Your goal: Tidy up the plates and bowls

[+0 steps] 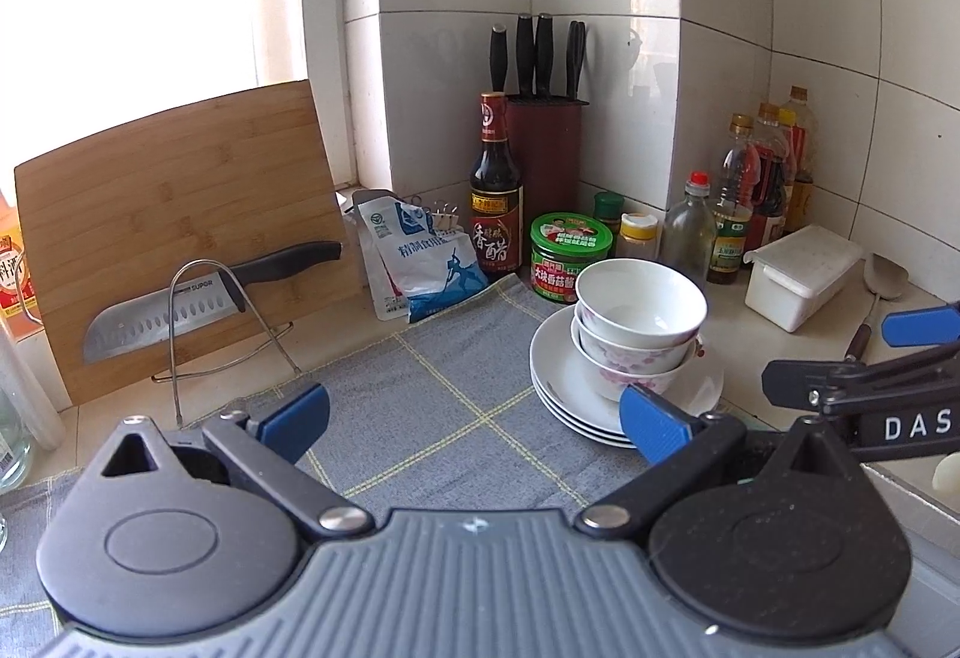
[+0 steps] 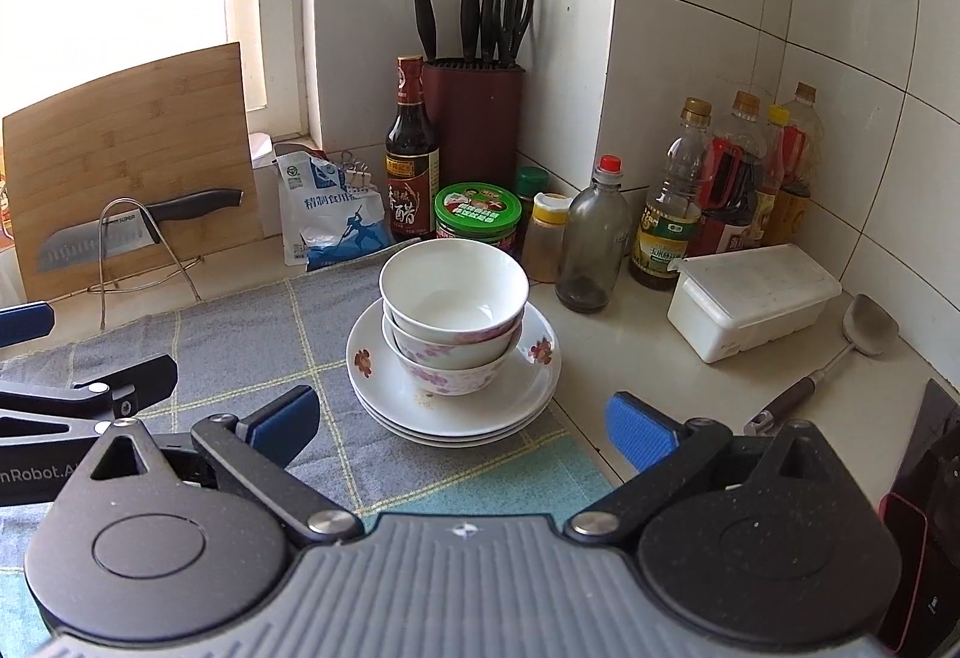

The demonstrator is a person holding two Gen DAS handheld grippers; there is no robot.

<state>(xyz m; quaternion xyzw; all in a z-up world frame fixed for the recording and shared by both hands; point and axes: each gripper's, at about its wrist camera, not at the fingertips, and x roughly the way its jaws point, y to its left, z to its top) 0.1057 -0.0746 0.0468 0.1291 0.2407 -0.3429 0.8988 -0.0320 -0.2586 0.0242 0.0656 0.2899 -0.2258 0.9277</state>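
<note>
I have both grippers hanging above the grey checked cloth [image 2: 252, 358] with nothing in them: the left gripper [image 1: 474, 421] has its jaws spread wide, and the right gripper [image 2: 459, 427] has its jaws spread wide too. The stack of bowls [image 2: 453, 322] sits nested on the stack of plates [image 2: 528, 394], which rests at the cloth's right edge, straight ahead of the right gripper and off to the right in the left wrist view, where those bowls [image 1: 639, 325] stand just past the left gripper's right blue pad. I count three plates; the bowls look like three (the lower rims overlap, so I cannot be sure). Behind the stack on the surface stand a green-lidded jar [image 2: 478, 217], a dark vinegar bottle [image 2: 411, 159] and a knife block [image 2: 477, 117]. A white lidded box [image 2: 753, 301] and a ladle [image 2: 834, 358] lie to the right, well apart from the plates.
</note>
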